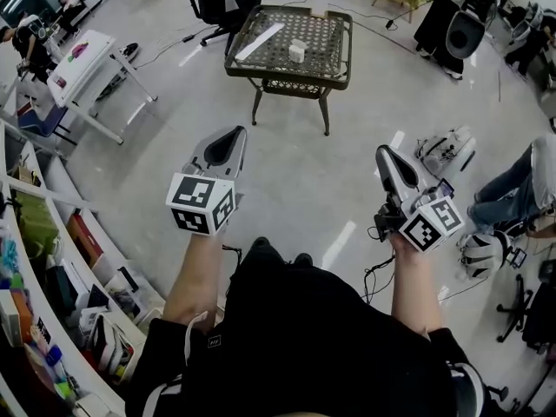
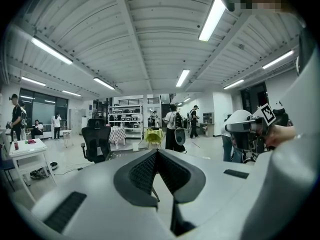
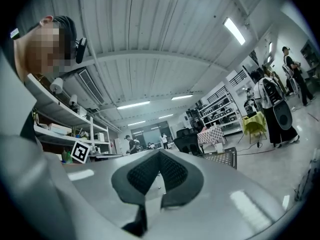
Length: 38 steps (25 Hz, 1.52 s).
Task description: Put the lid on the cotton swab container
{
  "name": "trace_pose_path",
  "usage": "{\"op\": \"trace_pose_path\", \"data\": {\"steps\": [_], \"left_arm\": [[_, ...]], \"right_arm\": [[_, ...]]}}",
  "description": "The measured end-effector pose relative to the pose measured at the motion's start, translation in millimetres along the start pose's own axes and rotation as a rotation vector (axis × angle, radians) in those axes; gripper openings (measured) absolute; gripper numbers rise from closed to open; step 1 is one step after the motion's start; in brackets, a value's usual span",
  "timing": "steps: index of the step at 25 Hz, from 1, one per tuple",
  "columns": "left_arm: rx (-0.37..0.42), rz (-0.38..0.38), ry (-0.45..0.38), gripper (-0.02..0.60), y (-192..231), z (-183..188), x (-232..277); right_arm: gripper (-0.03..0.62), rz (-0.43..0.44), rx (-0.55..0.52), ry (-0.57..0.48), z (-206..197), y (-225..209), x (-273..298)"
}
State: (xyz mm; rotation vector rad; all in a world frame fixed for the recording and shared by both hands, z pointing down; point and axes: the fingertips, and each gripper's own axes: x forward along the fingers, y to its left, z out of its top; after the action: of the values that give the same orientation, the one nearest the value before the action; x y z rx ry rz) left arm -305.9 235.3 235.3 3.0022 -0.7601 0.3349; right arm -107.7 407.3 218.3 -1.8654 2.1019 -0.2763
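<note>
Nothing started: left gripper (image 1: 234,135) and right gripper (image 1: 385,153) are both clenched, empty. A small white box (image 1: 296,51), likely the swab container, sits on the mesh table (image 1: 337,69) at twelve o'clock, well apart; the lidding all remains

The left gripper (image 1: 234,137) and right gripper (image 1: 385,156) have smooth, matt, pale-grey plastic shells, and their dark pads (image 2: 142,171) are finely ribbed and look rubbery. The table (image 1: 328,35) has a dark openwork mesh top on a dark metal frame. The grey floor (image 1: 295,172) is smooth, with a faint sheen.
</note>
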Motion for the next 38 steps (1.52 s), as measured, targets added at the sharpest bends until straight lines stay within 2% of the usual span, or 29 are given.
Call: {"op": "trace_pose_path", "data": {"steps": [8,17,30,38], "left_arm": [[-0.018,-0.027,0.01,0.006,-17.8,-7.7,26.0],[-0.054,-0.057,0.026,0.006,4.1,-17.4,87.5],[-0.131,-0.078,0.087,0.006,89.4,-28.0,228.2],[-0.128,-0.106,0.093,0.006,131.5,-21.8,282.7]], "right_arm": [[0.011,-0.029,0.048,0.012,-1.8,-25.6,-14.5],[0.011,-0.054,0.064,0.038,-4.8,-65.7,20.4],[0.015,-0.075,0.081,0.121,-2.3,-157.4,155.8],[0.015,-0.054,0.089,0.138,-1.4,-180.3,231.3]]}}
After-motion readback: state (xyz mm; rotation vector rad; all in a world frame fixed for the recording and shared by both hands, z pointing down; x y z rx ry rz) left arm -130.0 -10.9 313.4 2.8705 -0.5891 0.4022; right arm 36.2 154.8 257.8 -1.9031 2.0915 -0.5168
